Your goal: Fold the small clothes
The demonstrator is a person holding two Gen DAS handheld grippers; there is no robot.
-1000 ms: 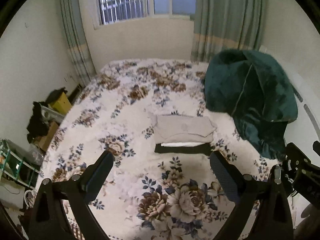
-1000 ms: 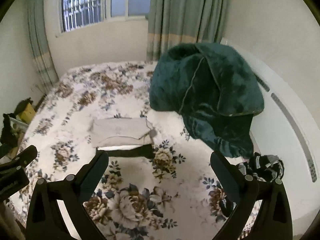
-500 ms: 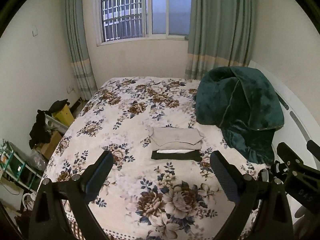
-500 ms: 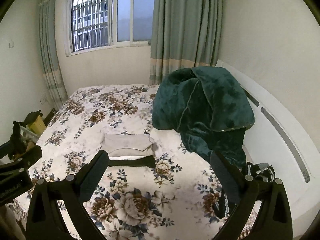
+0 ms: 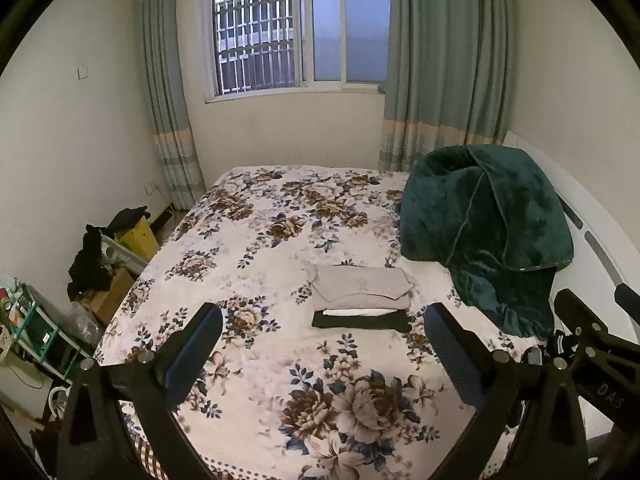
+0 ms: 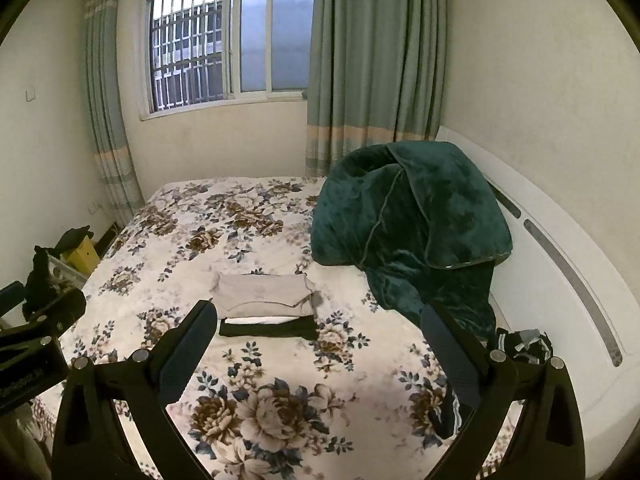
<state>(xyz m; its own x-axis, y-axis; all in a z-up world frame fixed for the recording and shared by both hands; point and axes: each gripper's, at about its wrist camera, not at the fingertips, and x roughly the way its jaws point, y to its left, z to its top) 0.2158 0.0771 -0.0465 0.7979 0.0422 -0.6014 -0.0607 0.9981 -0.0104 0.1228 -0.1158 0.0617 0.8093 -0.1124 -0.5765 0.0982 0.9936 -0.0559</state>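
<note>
Left gripper: jaws spread wide, nothing between the fingers, held above the near part of the bed. Right gripper: likewise spread wide and empty, above the same near part of the bed, with the left gripper's body showing at that view's left edge.

Beyond both, near the middle of the bed: stack of folded clothes, lying flat and squared on the floral cover. Topmost, a beige garment folded into a neat rectangle, a second beige layer under it with its edge showing at the front. Below that, a thin white layer peeking out. At the bottom, a black piece sticking out toward the grippers as a dark strip. Edges roughly aligned, no loose sleeves hanging out.

To the right of the stack, against the white headboard: dark green blanket, heaped high. Nearer than the blanket, at the bed's right edge: a small crumpled black-and-white garment, unfolded.
</note>
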